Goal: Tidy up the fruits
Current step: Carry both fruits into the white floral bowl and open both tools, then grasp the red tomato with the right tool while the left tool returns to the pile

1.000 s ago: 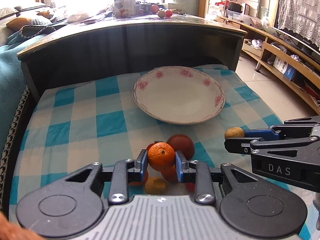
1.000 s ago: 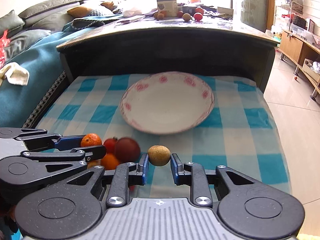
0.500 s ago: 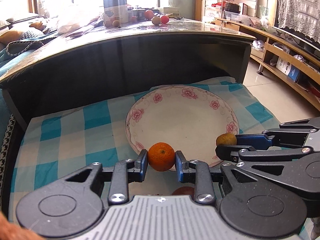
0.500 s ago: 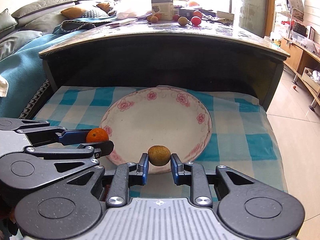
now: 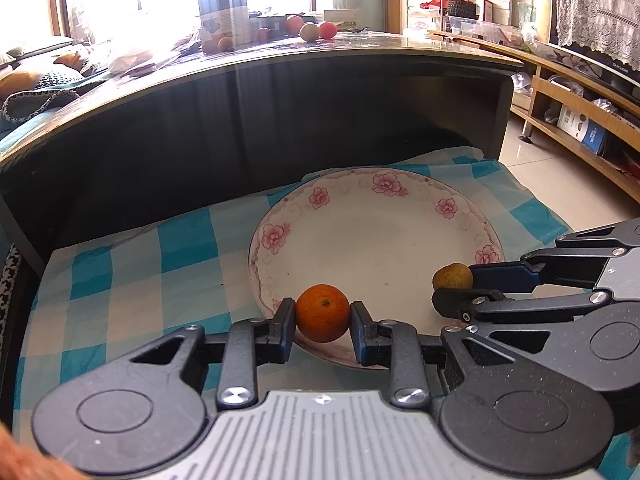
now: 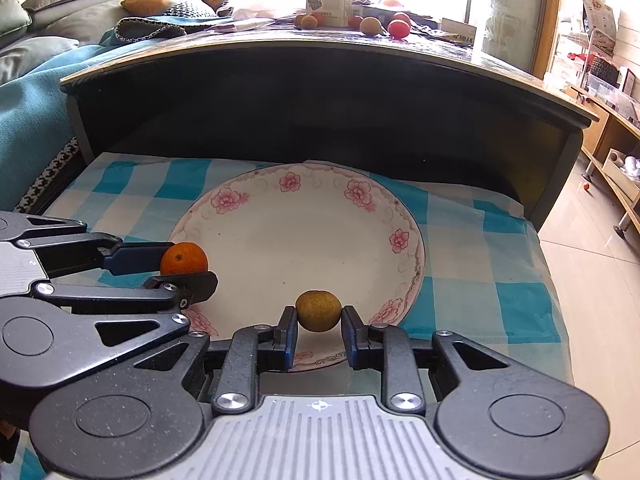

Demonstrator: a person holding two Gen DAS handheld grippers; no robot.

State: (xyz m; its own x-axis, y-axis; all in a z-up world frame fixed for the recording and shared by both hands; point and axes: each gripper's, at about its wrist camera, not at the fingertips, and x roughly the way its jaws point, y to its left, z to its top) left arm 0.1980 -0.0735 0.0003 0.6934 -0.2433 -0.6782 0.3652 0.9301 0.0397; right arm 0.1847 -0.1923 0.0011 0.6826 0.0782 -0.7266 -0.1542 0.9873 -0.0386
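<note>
Fruits now over the plate point(image 5: 460, 196), carried from the cloth: my left gripper point(image 5: 322, 319) fingers pinch the orange point(image 5: 322, 312), right gripper point(image 6: 319, 317) fingers the kiwi point(image 6: 318, 310); release comes next.

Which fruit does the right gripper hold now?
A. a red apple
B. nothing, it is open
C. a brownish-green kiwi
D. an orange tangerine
C: in the right wrist view, the right gripper is shut on the brownish-green kiwi, held over the near rim of the plate.
</note>
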